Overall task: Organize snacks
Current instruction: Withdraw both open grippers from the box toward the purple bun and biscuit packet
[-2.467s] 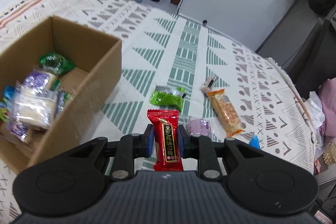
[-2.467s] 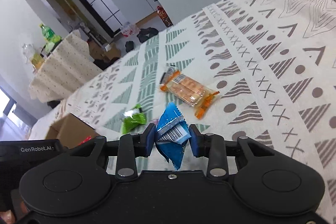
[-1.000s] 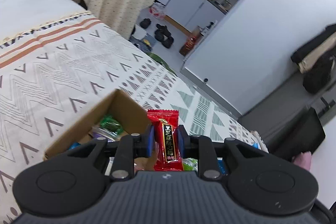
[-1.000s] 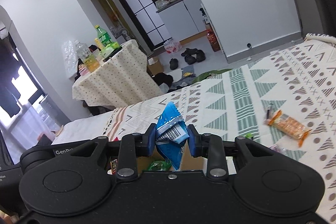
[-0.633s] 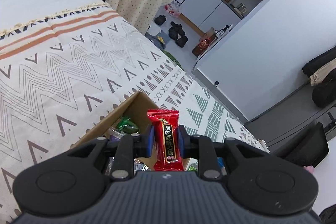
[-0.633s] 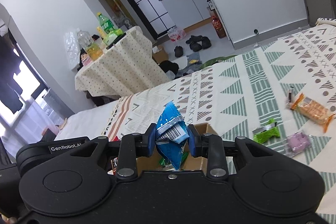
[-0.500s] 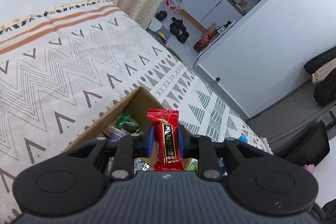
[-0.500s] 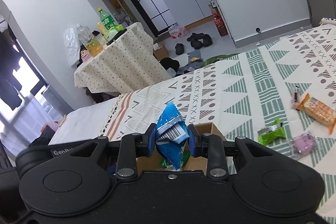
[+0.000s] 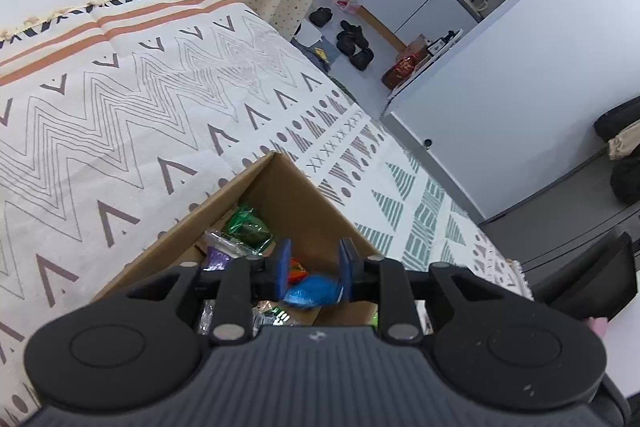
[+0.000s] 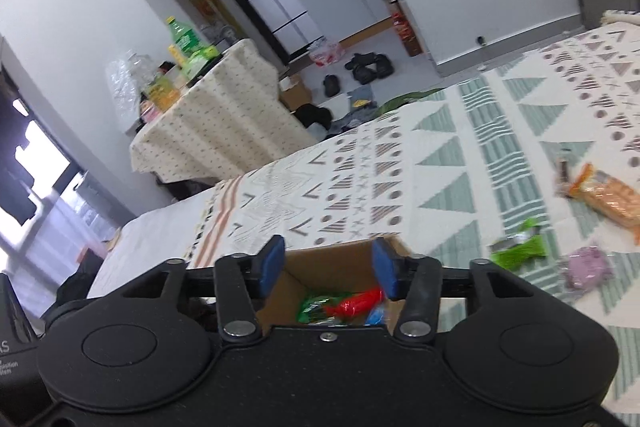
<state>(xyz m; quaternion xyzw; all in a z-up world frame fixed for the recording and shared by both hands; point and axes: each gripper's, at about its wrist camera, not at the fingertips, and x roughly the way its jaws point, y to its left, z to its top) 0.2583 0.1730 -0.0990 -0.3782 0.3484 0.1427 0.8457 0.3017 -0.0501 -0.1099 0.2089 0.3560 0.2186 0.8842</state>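
An open cardboard box [image 9: 280, 195] sits on the patterned bedspread and holds several snack packets. My left gripper [image 9: 313, 269] is open and empty above the box; a blue packet [image 9: 310, 291] and a bit of the red packet [image 9: 297, 271] lie below it, with a green packet [image 9: 246, 227] further in. My right gripper [image 10: 327, 267] is open and empty above the same box [image 10: 328, 265]; the red packet [image 10: 356, 301], a green one [image 10: 314, 305] and a sliver of the blue one [image 10: 375, 315] lie inside.
On the bedspread right of the box lie a green packet [image 10: 520, 249], a purple packet [image 10: 588, 265] and an orange cracker pack [image 10: 608, 199]. A cloth-covered table with bottles [image 10: 208, 115] stands beyond the bed. Shoes [image 9: 352, 45] lie on the floor.
Both grippers have opened over the box. The red packet has dropped from the left gripper and the blue packet from the right; both now lie in the box.
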